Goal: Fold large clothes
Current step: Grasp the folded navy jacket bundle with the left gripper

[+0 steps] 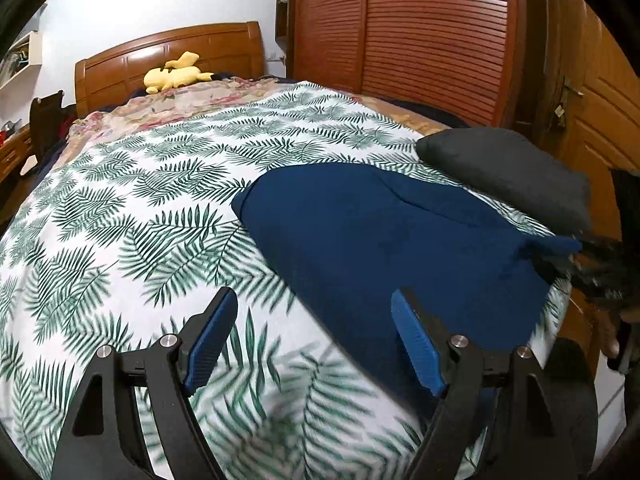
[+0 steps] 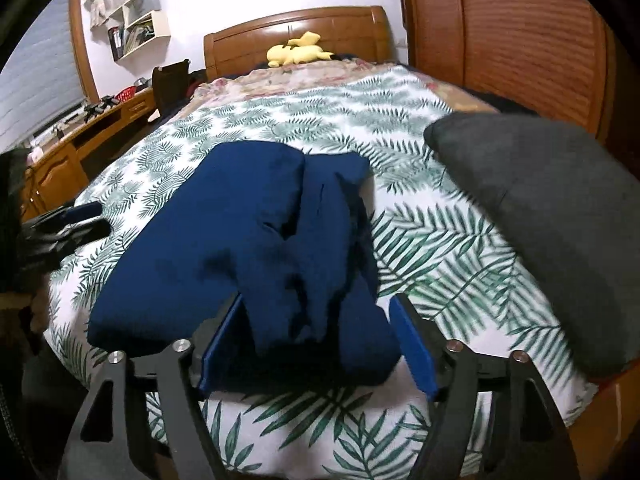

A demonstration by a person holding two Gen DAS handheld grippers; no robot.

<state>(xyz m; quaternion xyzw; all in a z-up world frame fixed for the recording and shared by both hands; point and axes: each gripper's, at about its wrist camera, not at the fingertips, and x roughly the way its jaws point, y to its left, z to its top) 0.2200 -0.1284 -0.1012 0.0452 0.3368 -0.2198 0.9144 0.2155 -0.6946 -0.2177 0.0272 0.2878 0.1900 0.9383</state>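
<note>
Both pairs of jaws stand spread, pinching nothing. Our right gripper (image 2: pixel 318 340) has a hump of the blue garment (image 2: pixel 240 240) lying between its pads, yet the cloth looks slack and clear of them, so we judge it a released fold rather than a grip. Our left gripper (image 1: pixel 314 340) hangs over the leaf-print bedspread (image 1: pixel 120 220) at the garment's near left edge, one pad above the print and the other above the blue cloth, likely placed to take that edge next.

The garment lies folded into a thick packet near the foot of the bed, towards its right side, with a loose flap draped over its middle. Just beyond it to the right sits a dark grey folded bundle (image 2: pixel 540 208), apart from the blue one, probably set aside as done. Far off, a yellow plush toy (image 2: pixel 298 54) rests against the wooden headboard (image 2: pixel 248 36).
</note>
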